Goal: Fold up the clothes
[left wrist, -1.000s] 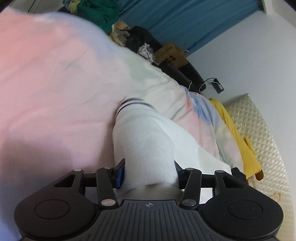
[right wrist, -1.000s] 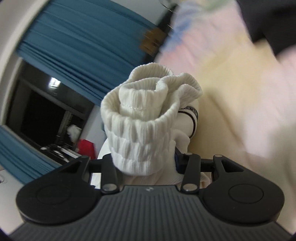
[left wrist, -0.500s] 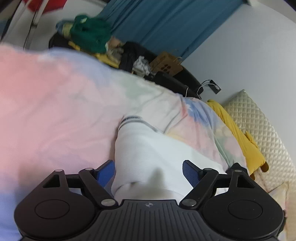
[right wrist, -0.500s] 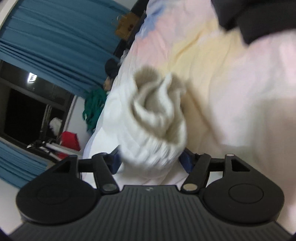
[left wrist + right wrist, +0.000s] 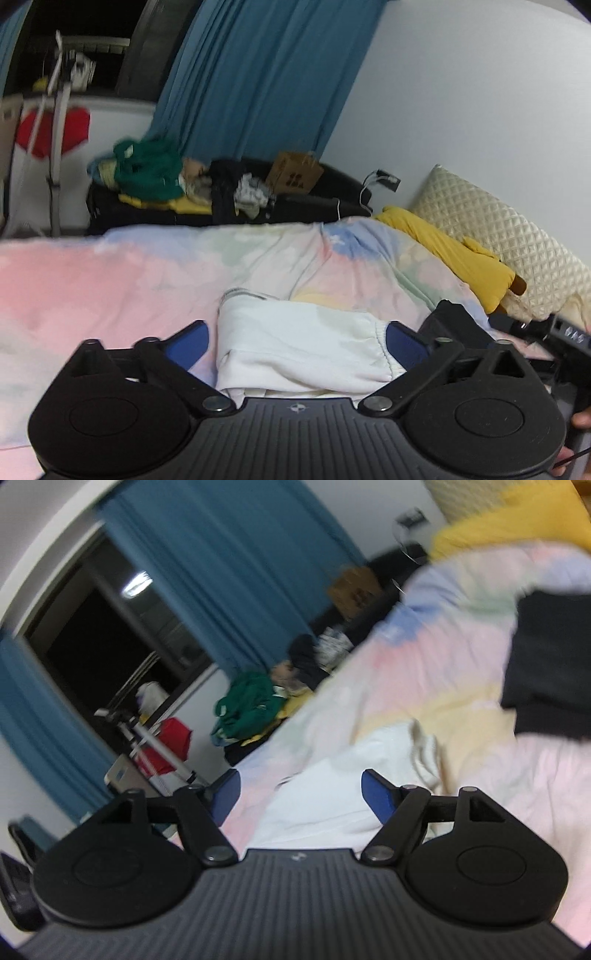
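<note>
On the pastel tie-dye bedspread [image 5: 110, 280], the folded white ribbed sock [image 5: 295, 343] now lies released — left gripper [image 5: 295, 341] and right gripper [image 5: 299, 794], clamped on it a second ago, have just spread wide and lifted clear — so this item appears finished.

We can read no words or numbers anywhere. The brown cardboard box [image 5: 295, 172] behind the bed carries a dark printed mark, too blurred for us to make out. A small round emblem sits on the ribbed black body of each gripper, without legible lettering.
</note>
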